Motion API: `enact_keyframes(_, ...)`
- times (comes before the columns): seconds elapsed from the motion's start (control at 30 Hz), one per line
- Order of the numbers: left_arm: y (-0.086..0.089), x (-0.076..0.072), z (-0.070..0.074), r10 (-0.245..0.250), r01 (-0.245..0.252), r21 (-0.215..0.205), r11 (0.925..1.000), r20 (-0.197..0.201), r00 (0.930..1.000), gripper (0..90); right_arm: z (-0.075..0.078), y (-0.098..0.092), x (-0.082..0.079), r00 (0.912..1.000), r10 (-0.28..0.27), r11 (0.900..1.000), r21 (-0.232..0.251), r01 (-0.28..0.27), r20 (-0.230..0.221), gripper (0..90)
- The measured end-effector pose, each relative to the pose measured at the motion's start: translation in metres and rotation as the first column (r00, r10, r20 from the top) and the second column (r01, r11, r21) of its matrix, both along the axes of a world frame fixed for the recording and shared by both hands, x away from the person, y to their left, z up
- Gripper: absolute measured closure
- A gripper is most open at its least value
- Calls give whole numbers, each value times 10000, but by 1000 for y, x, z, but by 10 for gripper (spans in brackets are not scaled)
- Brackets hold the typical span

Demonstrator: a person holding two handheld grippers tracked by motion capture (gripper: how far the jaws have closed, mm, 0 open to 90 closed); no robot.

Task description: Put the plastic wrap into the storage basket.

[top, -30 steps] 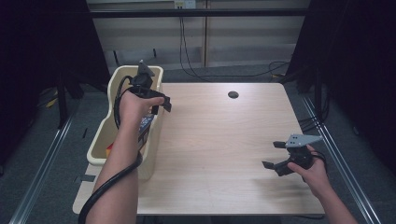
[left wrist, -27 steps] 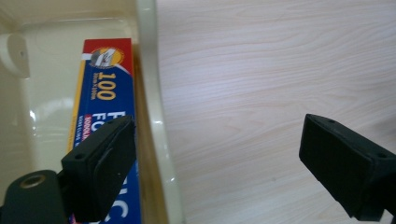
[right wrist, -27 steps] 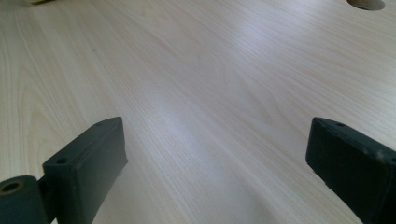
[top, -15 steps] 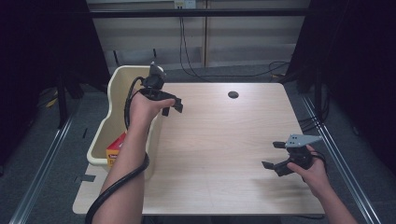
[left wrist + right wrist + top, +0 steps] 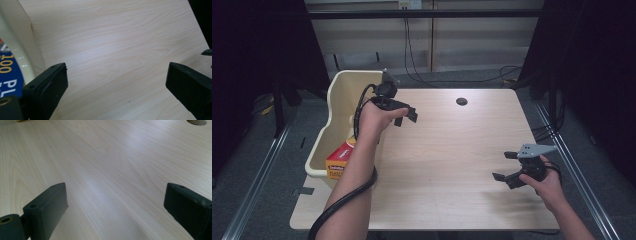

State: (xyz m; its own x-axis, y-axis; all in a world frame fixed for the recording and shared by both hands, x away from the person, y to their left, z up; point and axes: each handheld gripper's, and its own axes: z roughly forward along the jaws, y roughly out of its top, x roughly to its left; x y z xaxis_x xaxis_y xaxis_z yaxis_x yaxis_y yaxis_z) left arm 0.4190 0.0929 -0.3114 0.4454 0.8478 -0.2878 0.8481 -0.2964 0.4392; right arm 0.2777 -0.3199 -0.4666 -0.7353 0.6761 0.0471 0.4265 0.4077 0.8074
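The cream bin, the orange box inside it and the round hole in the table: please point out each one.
cream bin [image 5: 343, 82], high view, on its far inner wall.
orange box [image 5: 339, 158], high view, on its top face.
round hole [image 5: 461, 101], high view, on its dark middle.

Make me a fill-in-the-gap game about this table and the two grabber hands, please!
1. The cream plastic bin stands at the ______ edge of the pale wooden table.
2. The orange cardboard box lies ______ the bin.
3. The left gripper has ______ between its open jaws.
4. The right gripper has its jaws ______.

Missing words: left; inside; nothing; open
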Motion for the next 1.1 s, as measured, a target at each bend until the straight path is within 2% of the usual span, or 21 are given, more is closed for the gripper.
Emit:
enact_keyframes(0.3,-6,-2,-6,-402,401,-161,9991,-57,9992,27,0,1,0,10000,9,10000,-32,-9,41,49)
enact_keyframes(0.57,-10,-4,-15,-485,485,-269,9985,-7,9988,27,-1,1,0,10000,-22,10000,-62,22,37,49)
enact_keyframes(0.8,-16,-8,-20,-800,800,-228,9965,22,9968,27,-1,2,1,10000,-5,10000,-64,5,23,49)
enact_keyframes(0.83,-19,-9,-21,-808,809,-322,9962,59,9967,27,-1,2,1,10000,1,10000,-61,-1,37,48)
enact_keyframes(1.1,-26,-13,-25,-1306,1308,-274,9910,100,9914,28,0,2,0,10000,-16,10000,-60,16,8,48)
